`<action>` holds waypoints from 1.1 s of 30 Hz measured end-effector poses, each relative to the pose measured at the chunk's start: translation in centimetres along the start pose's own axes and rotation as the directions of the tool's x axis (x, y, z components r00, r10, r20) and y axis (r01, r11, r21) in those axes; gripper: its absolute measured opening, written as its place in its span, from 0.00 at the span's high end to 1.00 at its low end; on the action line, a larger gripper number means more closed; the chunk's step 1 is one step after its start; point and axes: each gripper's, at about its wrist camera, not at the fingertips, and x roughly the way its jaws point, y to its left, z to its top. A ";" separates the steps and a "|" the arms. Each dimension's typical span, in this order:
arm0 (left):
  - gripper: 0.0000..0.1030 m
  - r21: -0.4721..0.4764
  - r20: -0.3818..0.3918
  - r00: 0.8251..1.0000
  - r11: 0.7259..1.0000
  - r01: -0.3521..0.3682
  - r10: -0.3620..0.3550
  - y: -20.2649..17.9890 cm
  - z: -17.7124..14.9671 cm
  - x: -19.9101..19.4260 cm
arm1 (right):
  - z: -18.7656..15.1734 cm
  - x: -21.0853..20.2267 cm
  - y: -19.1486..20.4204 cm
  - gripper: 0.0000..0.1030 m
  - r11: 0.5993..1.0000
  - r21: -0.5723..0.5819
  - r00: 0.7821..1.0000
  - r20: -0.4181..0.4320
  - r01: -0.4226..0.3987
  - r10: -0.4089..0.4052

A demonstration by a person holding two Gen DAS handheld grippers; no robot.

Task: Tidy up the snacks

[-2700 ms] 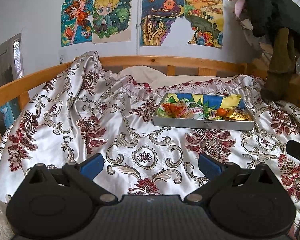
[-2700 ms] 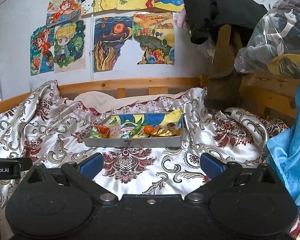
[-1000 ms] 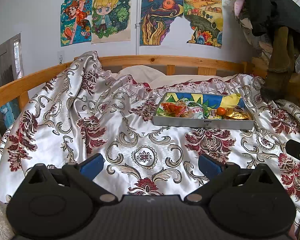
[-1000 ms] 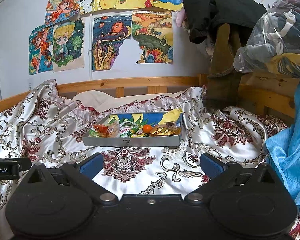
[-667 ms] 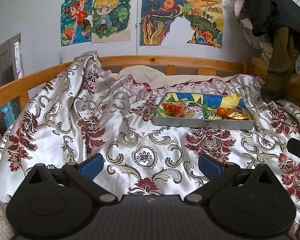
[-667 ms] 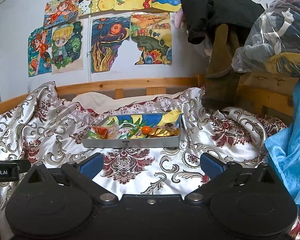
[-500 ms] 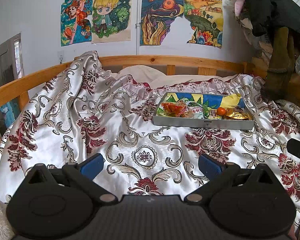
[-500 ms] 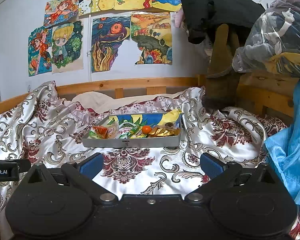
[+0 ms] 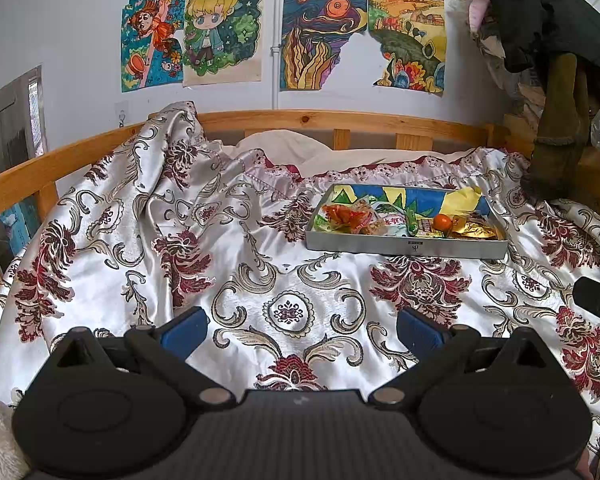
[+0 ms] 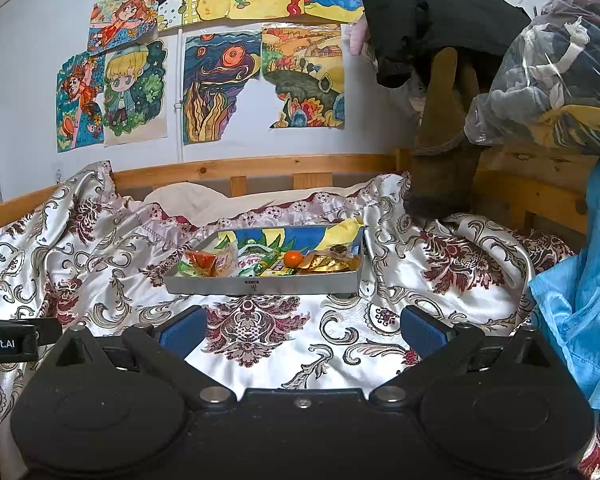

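A shallow grey tray point(image 9: 404, 247) point(image 10: 260, 285) sits on the patterned bedspread, with several snack packets, a small orange fruit point(image 9: 443, 222) point(image 10: 292, 258) and a gold wrapper point(image 9: 474, 231) point(image 10: 327, 263) in it. My left gripper point(image 9: 302, 326) is open and empty, hovering over the bedspread well short of the tray. My right gripper point(image 10: 302, 326) is open and empty, centred in front of the tray and a short way back from it. The right gripper's tip shows at the right edge of the left wrist view point(image 9: 594, 300).
A white and maroon satin bedspread point(image 9: 140, 248) covers the bed, bunched up at the left. A wooden rail point(image 9: 340, 120) runs behind it. Dark clothes point(image 10: 432, 20) and a bagged bundle point(image 10: 556, 80) hang at the right. Blue cloth point(image 10: 580, 300) lies at the right edge.
Both grippers stay open and empty. The right wrist view has drifted slightly, the tray staying about where it was. Nothing was taken hold of.
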 end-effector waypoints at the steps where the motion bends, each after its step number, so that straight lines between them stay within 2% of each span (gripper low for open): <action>1: 0.00 0.000 0.000 1.000 1.000 0.001 -0.001 0.0 0.0 0.0 | 0.0 0.0 0.0 0.01 1.000 0.000 1.000 0.000 0.000 0.000; 10: 0.00 0.007 0.022 0.999 0.999 -0.036 0.036 -0.3 -0.1 -0.3 | 0.0 0.0 -0.1 0.01 1.000 -0.001 1.000 0.000 0.000 0.000; 33: 0.00 0.016 0.019 0.999 0.999 -0.042 0.042 -0.1 0.0 -0.3 | 0.0 0.0 0.1 0.01 1.000 -0.001 1.000 -0.001 0.001 -0.001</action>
